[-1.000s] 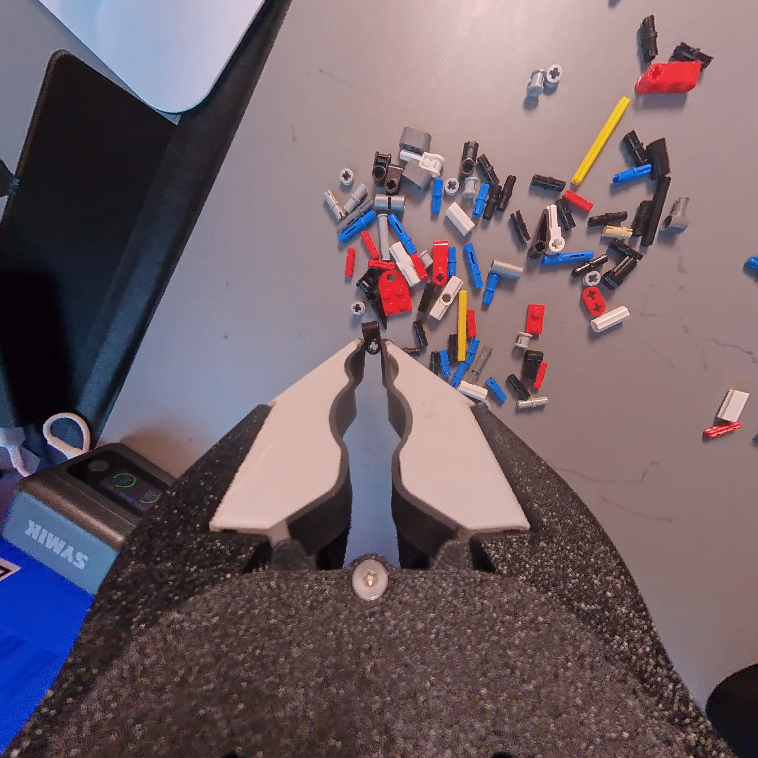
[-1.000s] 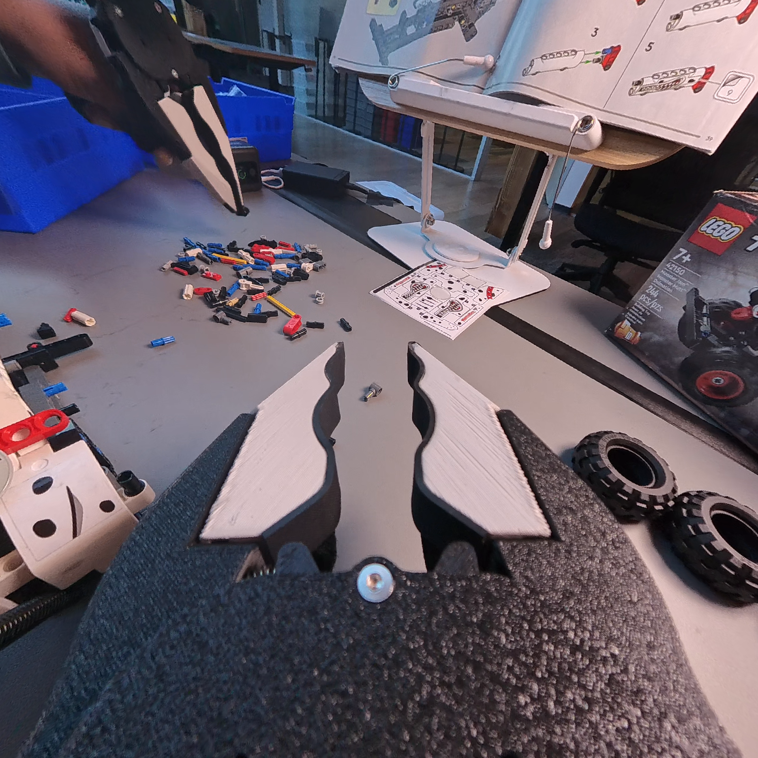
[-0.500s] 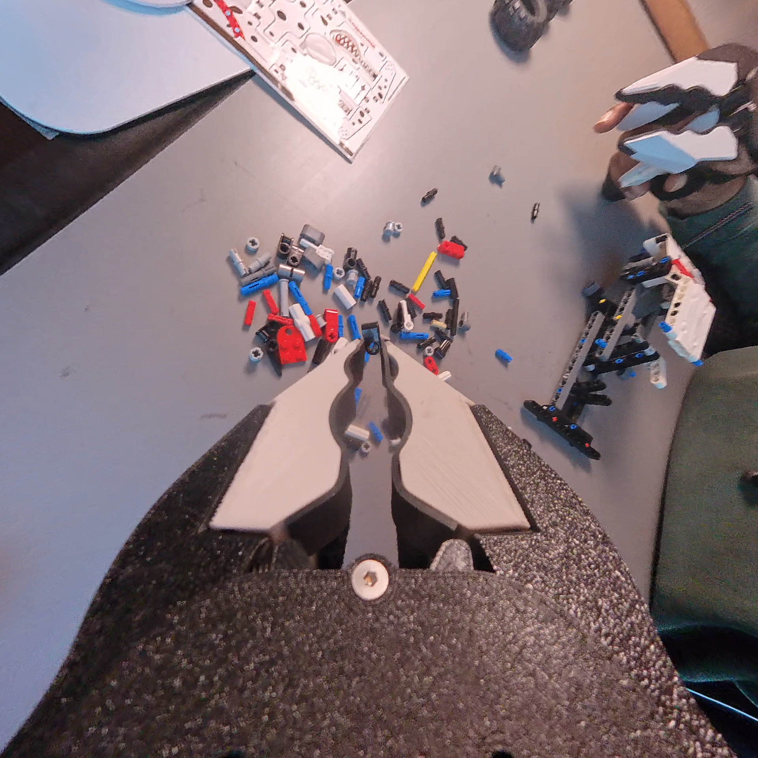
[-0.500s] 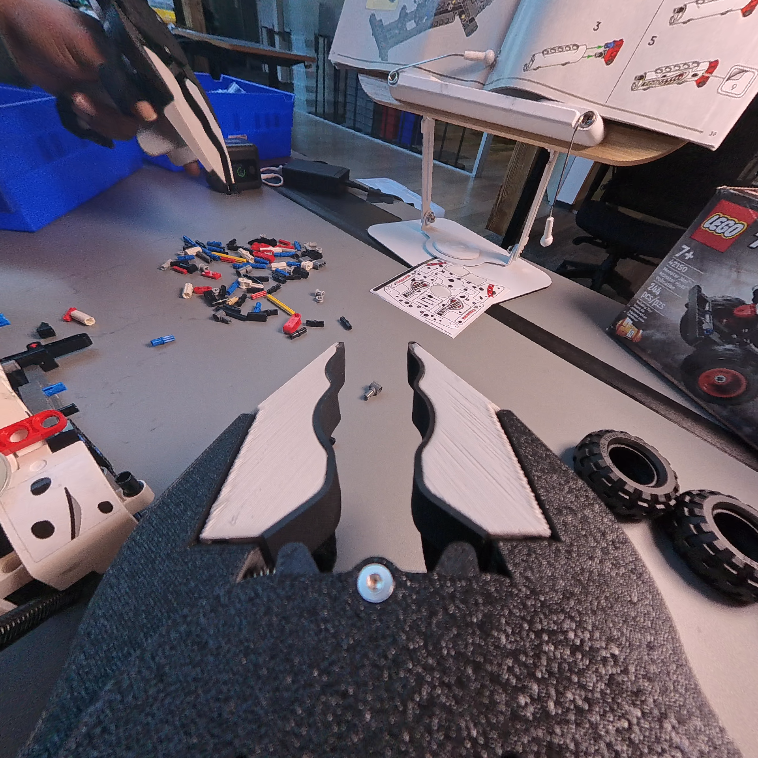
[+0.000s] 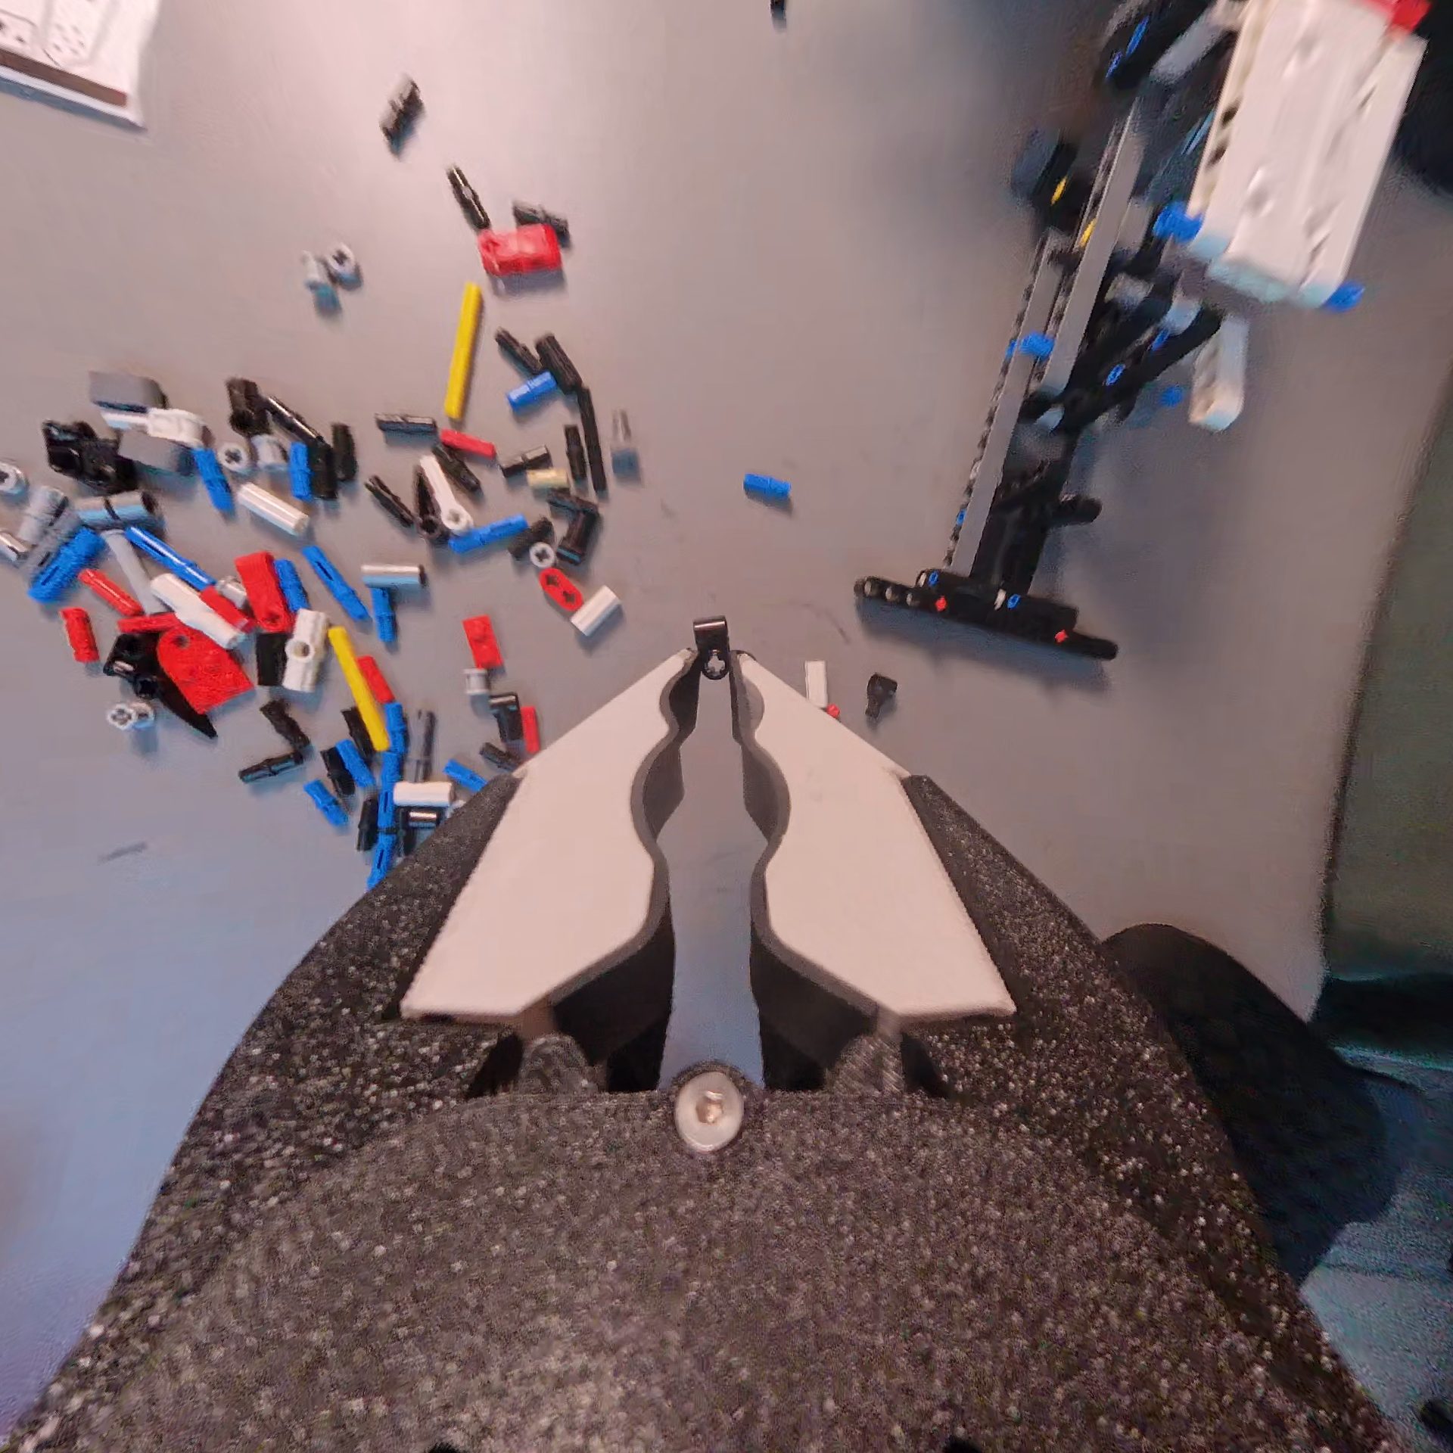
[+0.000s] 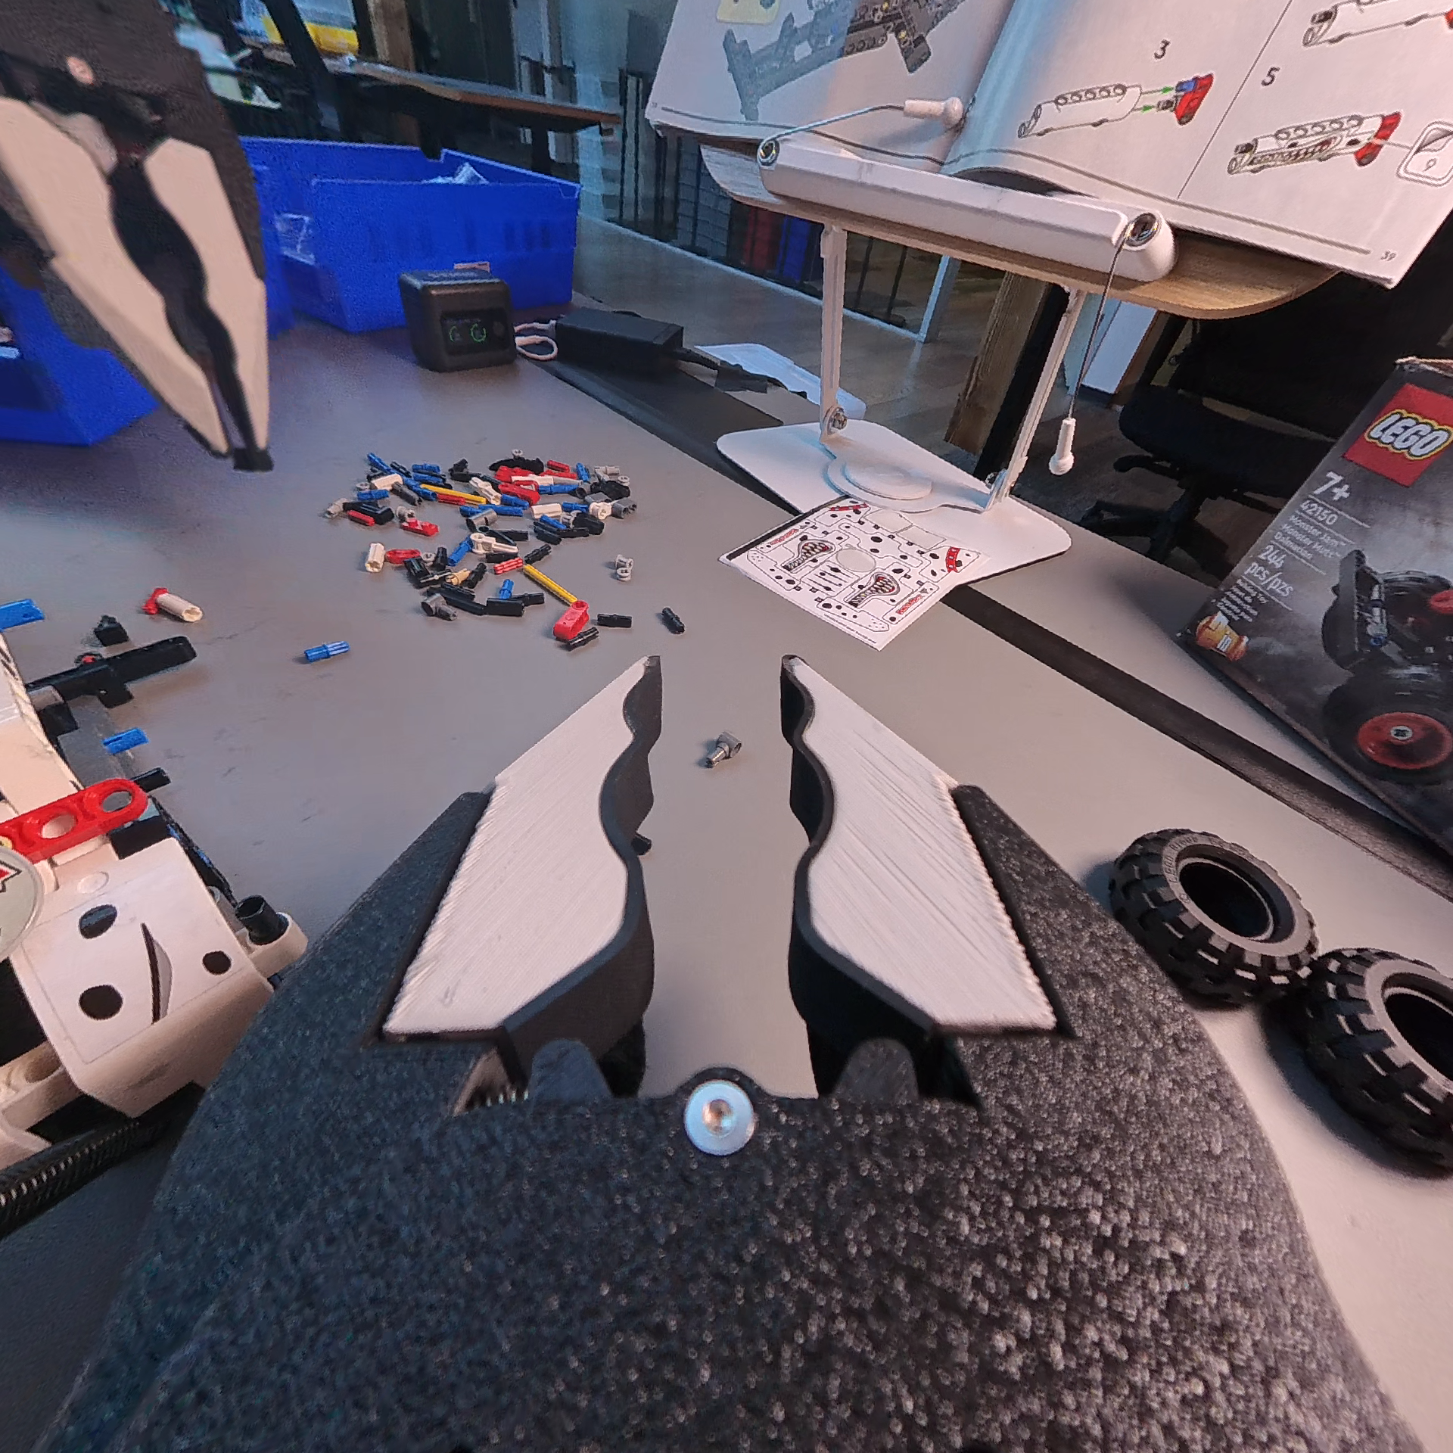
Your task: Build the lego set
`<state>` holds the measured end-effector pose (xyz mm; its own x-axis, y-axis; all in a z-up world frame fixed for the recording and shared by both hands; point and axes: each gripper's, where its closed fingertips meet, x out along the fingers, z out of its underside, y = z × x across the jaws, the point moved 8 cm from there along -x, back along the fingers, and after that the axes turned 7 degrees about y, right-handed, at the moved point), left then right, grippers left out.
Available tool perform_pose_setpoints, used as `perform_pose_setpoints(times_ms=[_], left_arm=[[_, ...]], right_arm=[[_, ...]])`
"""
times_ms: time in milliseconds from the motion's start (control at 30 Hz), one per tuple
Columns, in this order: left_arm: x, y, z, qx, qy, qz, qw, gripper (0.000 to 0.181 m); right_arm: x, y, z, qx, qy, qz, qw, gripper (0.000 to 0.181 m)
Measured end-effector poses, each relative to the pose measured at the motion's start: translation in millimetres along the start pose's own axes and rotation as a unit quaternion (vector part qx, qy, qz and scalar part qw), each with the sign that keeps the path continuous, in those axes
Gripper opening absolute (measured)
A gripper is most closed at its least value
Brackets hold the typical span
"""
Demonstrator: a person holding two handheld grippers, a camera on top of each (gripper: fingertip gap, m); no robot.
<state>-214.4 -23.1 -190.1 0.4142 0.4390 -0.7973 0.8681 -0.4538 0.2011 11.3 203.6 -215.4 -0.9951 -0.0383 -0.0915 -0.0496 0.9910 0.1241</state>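
Left gripper (image 5: 714, 659) pinched on a small black connector piece (image 5: 712, 646), held right at the fingertips, top end poking just past them, cross-shaped hole facing the camera. Raised above the grey worktop (image 5: 755, 236), between the scatter of loose pieces (image 5: 330, 542) to the left and the partly built chassis (image 5: 1046, 472) to the right, well clear of both. One blue pin (image 5: 766, 486) lying alone on the worktop between the scatter and the chassis. White body panel (image 5: 1297, 149) at the chassis's far end, blurred. Seen from the right wrist view, same left gripper (image 6: 236, 448) hanging point-down at upper left, the black piece a dark nub at its tip, above and left of the loose pieces (image 6: 487, 535). Right gripper (image 6: 721, 668) spread wide, holding nothing, low over the worktop (image 6: 440, 708). Small grey pin (image 6: 722, 748) lying on the surface in the gap between the fingers, touched by neither. White part of the build (image 6: 141, 975) just beside the left finger's base, red beam (image 6: 75, 814) on top. Two black tyres (image 6: 1289, 967) at right, touching each other; set box (image 6: 1352, 629) behind them; sticker sheet (image 6: 853, 570) at the foot of a white stand (image 6: 896, 487) carrying the open instruction booklet (image 6: 1179, 94).
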Motion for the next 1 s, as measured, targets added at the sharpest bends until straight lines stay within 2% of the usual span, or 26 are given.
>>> perform_pose_setpoints(times_ms=[67, 133, 200, 233, 333, 433, 500, 567, 600, 767, 1000], left_arm=[[13, 18, 11, 0.043, -0.054, -0.046, 0.997, 0.007], [24, 32, 24, 0.069, -0.092, -0.059, 0.992, 0.008], [29, 43, 30, 0.073, -0.091, -0.065, 0.991, 0.008], [29, 47, 32, 0.071, -0.084, -0.066, 0.992, 0.007], [28, 61, 39, 0.063, -0.072, -0.061, 0.994, 0.007], [30, 72, 47, 0.062, -0.075, -0.067, 0.993, 0.008], [32, 80, 49, 0.058, -0.067, -0.067, 0.994, 0.008], [34, 89, 51, 0.054, -0.055, -0.07, 0.995, 0.008], [34, 93, 52, 0.054, -0.049, -0.076, 0.994, 0.008], [31, 114, 62, 0.041, -0.002, -0.088, 0.995, 0.008], [31, 134, 72, 0.031, 0.057, -0.087, 0.994, 0.008]], right_arm=[[-1, -1, -1, 0.003, 0.005, -0.012, 1.0, 0.031], [-8, 0, -11, 0.001, 0.025, -0.032, 0.999, 0.033], [-21, -1, -35, -0.014, 0.043, -0.067, 0.997, 0.037], [-29, -7, -47, -0.017, 0.028, -0.114, 0.993, 0.04], [-47, -42, -73, -0.056, -0.071, -0.249, 0.964, 0.062], [-41, -82, -64, -0.159, -0.203, -0.306, 0.917, 0.089], [-30, -103, -47, -0.201, -0.268, -0.339, 0.879, 0.095], [-18, -112, -30, -0.244, -0.317, -0.343, 0.85, 0.086], [-14, -113, -23, -0.269, -0.34, -0.344, 0.833, 0.073], [-14, -104, -25, -0.282, -0.377, -0.376, 0.798, 0.067], [-42, -37, -16, -0.28, -0.426, -0.344, 0.788, 0.067]])
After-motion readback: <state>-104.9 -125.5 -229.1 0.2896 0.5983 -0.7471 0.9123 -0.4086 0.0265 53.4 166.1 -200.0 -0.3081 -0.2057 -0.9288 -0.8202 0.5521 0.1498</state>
